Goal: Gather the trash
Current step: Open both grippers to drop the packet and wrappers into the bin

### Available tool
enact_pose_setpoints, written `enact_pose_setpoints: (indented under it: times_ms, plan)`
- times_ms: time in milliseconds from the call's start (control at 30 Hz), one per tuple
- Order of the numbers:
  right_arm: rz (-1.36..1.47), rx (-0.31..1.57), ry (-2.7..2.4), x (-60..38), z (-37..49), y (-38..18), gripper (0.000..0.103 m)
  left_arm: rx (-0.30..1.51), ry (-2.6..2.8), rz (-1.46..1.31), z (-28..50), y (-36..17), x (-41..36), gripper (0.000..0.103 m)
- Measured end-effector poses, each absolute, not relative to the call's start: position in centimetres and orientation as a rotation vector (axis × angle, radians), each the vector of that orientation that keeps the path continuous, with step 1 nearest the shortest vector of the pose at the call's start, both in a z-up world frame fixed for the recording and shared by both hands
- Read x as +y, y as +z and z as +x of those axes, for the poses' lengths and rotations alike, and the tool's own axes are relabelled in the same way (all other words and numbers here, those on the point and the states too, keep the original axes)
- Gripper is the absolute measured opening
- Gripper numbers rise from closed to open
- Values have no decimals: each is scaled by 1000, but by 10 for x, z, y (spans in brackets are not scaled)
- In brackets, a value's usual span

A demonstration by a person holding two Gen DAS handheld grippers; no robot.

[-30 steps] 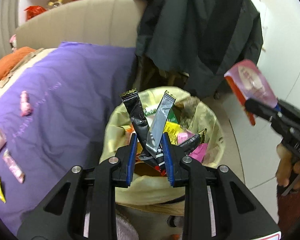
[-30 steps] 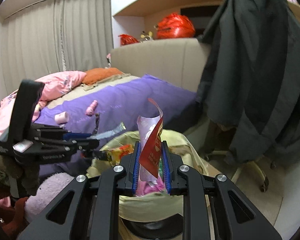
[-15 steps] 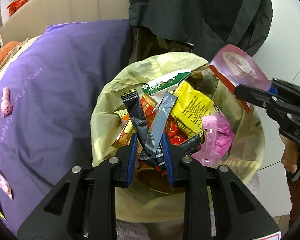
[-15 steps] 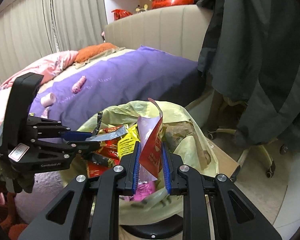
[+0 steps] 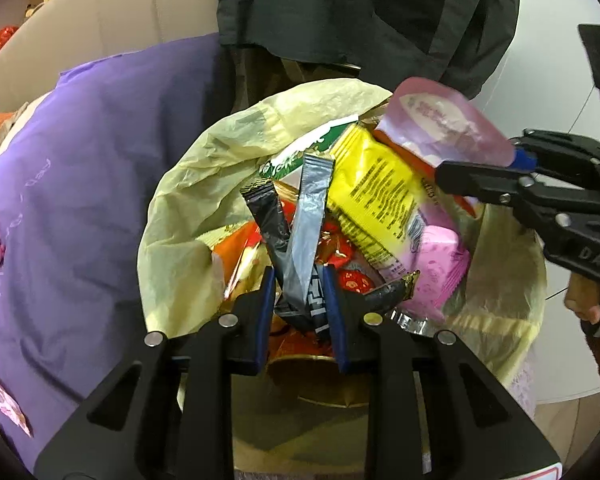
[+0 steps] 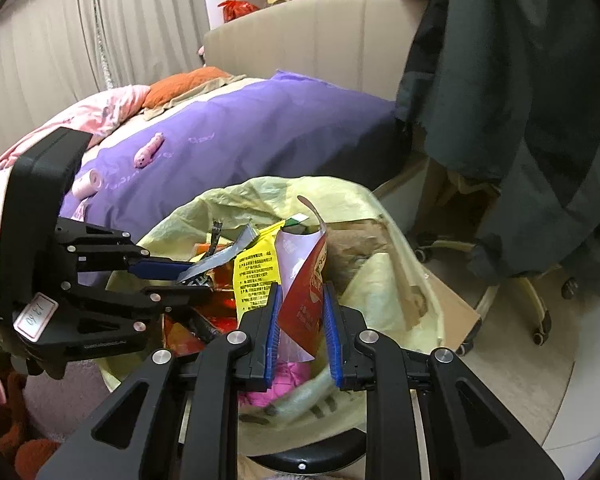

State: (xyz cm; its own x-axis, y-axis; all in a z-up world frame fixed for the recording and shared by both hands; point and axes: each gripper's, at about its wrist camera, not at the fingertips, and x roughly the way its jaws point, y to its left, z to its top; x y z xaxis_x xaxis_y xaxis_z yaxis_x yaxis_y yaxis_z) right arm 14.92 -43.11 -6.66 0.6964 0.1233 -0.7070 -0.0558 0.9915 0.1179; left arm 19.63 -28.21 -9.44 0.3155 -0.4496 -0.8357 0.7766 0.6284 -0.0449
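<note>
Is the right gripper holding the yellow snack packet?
No, the right gripper is clamped on a red and white wrapper; the yellow packet lies in the bin.

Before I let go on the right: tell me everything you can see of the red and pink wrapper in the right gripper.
The wrapper is a flattened, glossy foil-like pouch, red with pale print on one face and pink-white on the other, its torn top curling over. It stands roughly upright, pinched between the blue pads of the right gripper, its lower end hanging below them. It hangs over the open mouth of the yellow-lined bin, above the trash already inside. In the left wrist view it juts out above a yellow packet.
</note>
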Motion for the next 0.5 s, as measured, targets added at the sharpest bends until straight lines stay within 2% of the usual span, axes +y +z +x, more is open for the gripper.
enact_pose_setpoints:
  times_ms: [167, 200, 267, 333, 400, 500]
  plan:
    - [73, 792, 92, -425, 153, -66, 21, 956, -890, 266, 205, -89, -263, 25]
    - [69, 793, 88, -424, 152, -65, 25, 957, -897, 246, 206, -87, -260, 26]
    - [59, 792, 76, -423, 151, -64, 35, 957, -906, 221, 208, -83, -256, 37]
    - [48, 791, 64, -421, 148, -62, 36, 938, -896, 225, 206, -76, -253, 47]
    - [37, 787, 52, -420, 145, -59, 41, 922, -890, 229, 205, -70, -251, 49]
    - [27, 778, 31, -418, 138, -53, 42, 906, -871, 217, 202, -59, -245, 53]
